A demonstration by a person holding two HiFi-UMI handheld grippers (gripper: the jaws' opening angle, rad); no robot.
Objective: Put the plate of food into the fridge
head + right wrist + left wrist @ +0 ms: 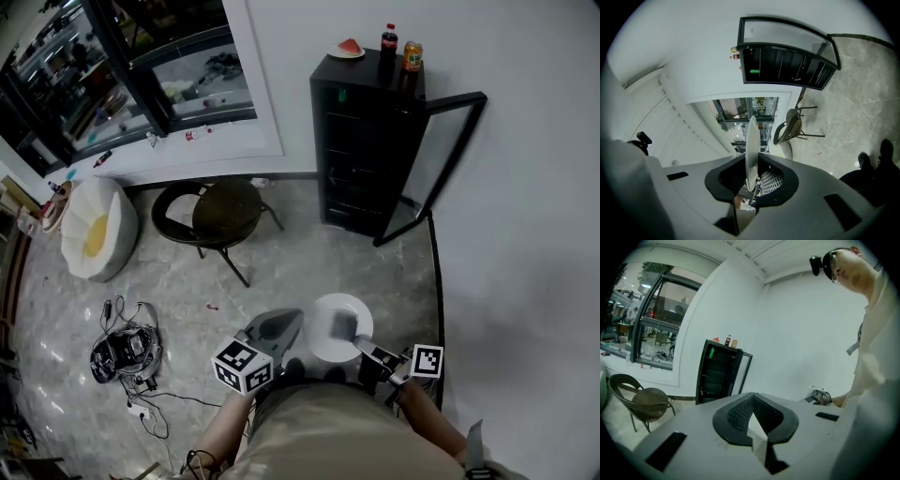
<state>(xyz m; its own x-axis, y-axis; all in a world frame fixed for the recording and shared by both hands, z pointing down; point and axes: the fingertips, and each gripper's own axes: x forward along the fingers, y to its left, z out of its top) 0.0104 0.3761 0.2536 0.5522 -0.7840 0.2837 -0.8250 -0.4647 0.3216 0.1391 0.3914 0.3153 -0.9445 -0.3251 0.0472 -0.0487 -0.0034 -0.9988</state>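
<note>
fridge [361,150] stands far centre against the wall, its glass door [441,159] swung open to the right. white plate [323,345] is near, just in front of the person, roughly level, well apart from the fridge. right gripper [352,330] is clamped on the plate's near rim, with the rim edge-on between the pads. left gripper [752,401] is pinched together on nothing, just left of the plate. can't make out food on the held plate. a second plate [348,49] with a melon slice sits on the fridge top, beside a bottle [388,42] and a can [412,56]. my read: stiff, light, glazed so slippery, breakable. one-sided rim hold invites droop, so bite deep and keep it level
</note>
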